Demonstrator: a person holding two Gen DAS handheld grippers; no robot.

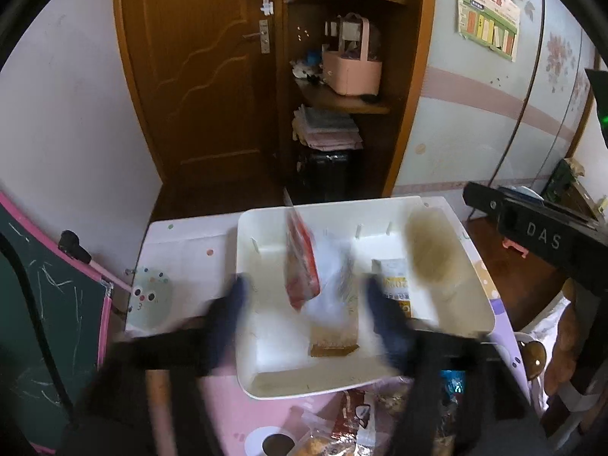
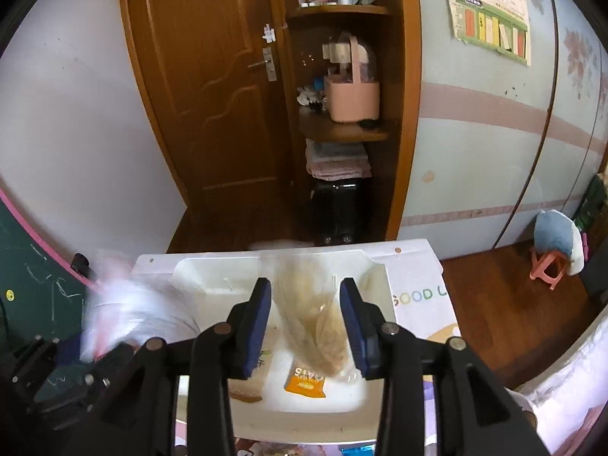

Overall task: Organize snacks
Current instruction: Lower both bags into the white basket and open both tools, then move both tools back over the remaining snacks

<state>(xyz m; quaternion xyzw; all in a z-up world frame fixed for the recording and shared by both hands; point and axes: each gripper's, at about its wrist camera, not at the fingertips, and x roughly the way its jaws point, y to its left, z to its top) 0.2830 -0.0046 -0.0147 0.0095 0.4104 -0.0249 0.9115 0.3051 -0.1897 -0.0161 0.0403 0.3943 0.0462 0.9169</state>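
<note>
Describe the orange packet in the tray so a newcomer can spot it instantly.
Start at the white tray on the table. Near its front edge, just below the blurred clear bag, the orange packet lies flat. It is the only bright orange thing there, with white lettering.

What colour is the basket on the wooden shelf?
Pale pink basket, with a tall handle; clearest in the right wrist view.

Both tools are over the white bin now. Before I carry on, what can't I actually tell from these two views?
- Red snack packet, left wrist view: motion-blurred in mid-air over the white bin; label unreadable.
- Clear bag of pale snacks, right wrist view: smeared between the right tool fingers; contact with the pads is unclear.
- Left tool: fingers blurred.
- Snack pile below the bin: cut off by the frame edge and tool body.
- Orange packet: print partly hidden by the bag.
</note>
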